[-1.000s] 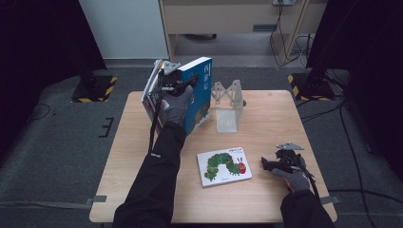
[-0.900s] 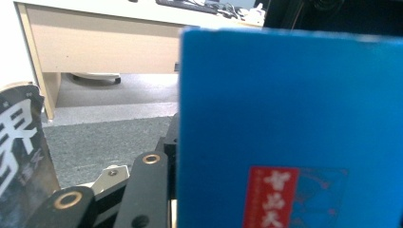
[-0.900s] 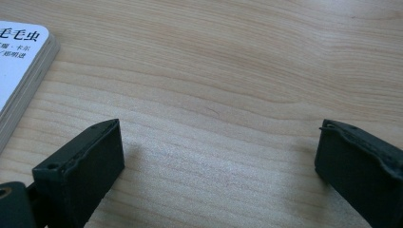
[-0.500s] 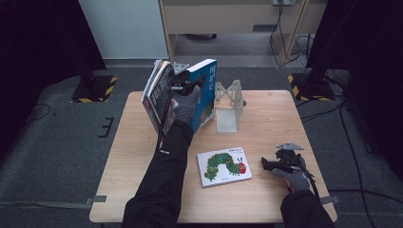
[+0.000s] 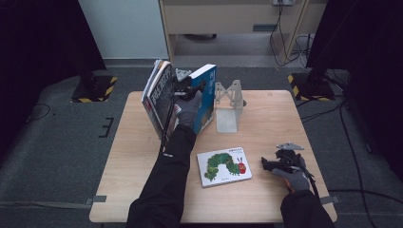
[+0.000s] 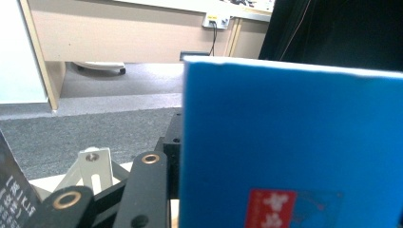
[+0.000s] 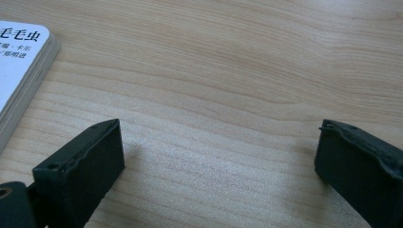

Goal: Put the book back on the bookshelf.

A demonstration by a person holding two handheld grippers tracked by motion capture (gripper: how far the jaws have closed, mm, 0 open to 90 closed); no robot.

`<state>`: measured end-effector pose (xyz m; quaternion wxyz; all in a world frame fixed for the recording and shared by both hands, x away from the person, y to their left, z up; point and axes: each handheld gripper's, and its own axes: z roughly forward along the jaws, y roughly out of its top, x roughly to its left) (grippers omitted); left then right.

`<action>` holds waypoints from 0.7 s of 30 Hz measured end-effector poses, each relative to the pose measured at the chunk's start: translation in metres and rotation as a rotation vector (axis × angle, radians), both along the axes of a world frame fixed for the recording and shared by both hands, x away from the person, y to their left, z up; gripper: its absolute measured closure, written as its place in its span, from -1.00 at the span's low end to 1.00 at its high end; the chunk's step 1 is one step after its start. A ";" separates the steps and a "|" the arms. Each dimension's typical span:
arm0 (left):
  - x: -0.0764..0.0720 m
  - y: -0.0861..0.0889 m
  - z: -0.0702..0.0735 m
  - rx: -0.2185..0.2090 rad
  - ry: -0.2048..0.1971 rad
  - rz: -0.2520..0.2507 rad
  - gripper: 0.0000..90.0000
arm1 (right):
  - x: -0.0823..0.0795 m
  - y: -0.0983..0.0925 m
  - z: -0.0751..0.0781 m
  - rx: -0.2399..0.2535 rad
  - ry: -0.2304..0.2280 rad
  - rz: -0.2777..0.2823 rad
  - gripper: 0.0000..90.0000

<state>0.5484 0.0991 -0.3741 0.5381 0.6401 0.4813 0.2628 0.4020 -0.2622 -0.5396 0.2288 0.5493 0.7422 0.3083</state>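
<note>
The left gripper (image 5: 186,88) is at the far left part of the wooden table (image 5: 142,156), up between two standing books — a blue book (image 5: 207,97) on one side and a black-and-white book (image 5: 159,95) leaning away on the other. In the left gripper view the blue book's cover (image 6: 294,142) stands right against the black jaws, and the jaws appear clamped on it, though the far pad is hidden behind the cover (so the contact itself is not plainly seen). The blue book stands nearly upright with its lower edge near the tabletop, just beside a clear bookend (image 5: 228,107) that sits to its right.

A flat picture book with a green caterpillar (image 5: 224,165) lies face up near the middle of the table, well apart from the standing books.

The right gripper (image 5: 272,164) rests low over the near right part of the table, just beside the caterpillar book — its jaws are spread wide with only bare wood between them in the right gripper view, and the book's rounded corner (image 7: 21,61) shows at the left edge.
</note>
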 end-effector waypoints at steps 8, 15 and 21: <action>-0.010 -0.002 -0.003 0.021 -0.021 -0.004 0.29 | 0.000 0.000 0.000 0.000 -0.001 -0.005 -0.94; -0.021 0.001 -0.003 0.031 -0.010 0.011 0.28 | 0.000 0.001 0.000 0.000 -0.003 -0.007 -0.94; -0.032 0.006 -0.006 0.050 -0.008 0.023 0.28 | 0.000 0.001 0.000 0.000 -0.003 -0.008 -0.94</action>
